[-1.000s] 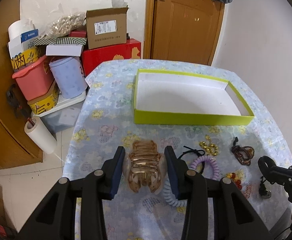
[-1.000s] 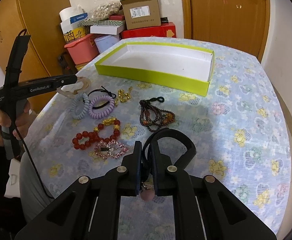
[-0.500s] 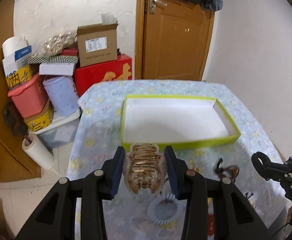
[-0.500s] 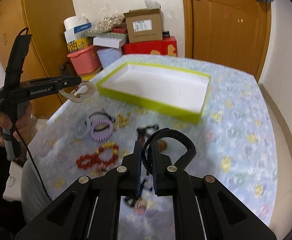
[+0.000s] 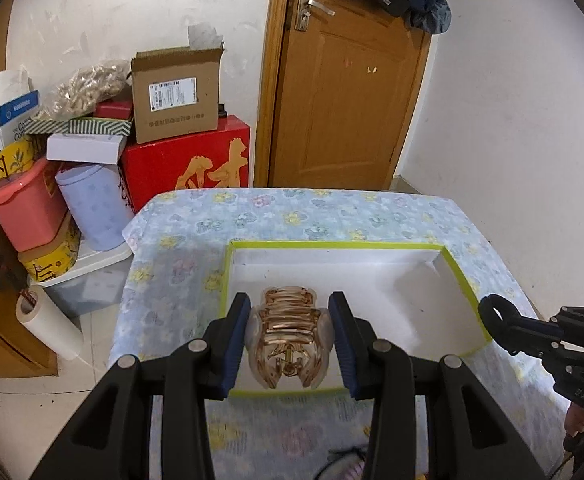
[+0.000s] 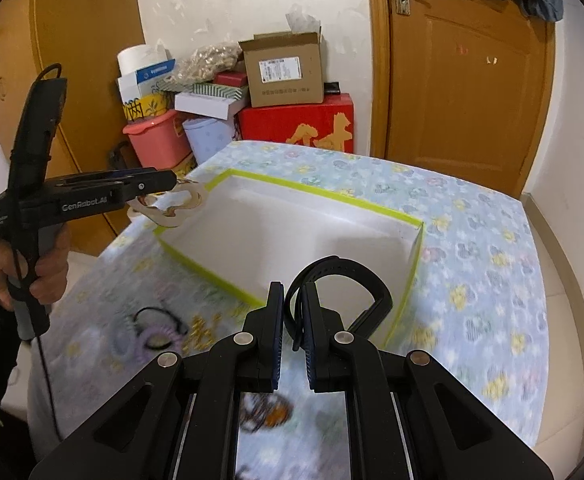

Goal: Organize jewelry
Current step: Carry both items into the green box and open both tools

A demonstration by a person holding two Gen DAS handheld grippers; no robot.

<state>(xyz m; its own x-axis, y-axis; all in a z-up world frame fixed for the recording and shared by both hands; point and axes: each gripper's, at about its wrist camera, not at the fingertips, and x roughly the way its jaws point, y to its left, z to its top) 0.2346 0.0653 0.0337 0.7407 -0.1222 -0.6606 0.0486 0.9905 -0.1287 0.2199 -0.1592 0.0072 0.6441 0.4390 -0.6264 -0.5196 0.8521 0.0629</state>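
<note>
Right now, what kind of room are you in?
Probably a room in someone's home. There's a table with a flowery cloth, a wooden door, and boxes and tubs stacked in the corner, like household storage.

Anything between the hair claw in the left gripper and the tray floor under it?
Nothing: the left wrist view shows bare white tray floor beyond the hair claw.

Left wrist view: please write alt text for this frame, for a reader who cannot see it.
The left gripper holds a translucent brown hair claw clip between its fingers, over the near edge of an empty green-rimmed white tray on a floral tablecloth. The right gripper enters at right, carrying a black band.
</note>
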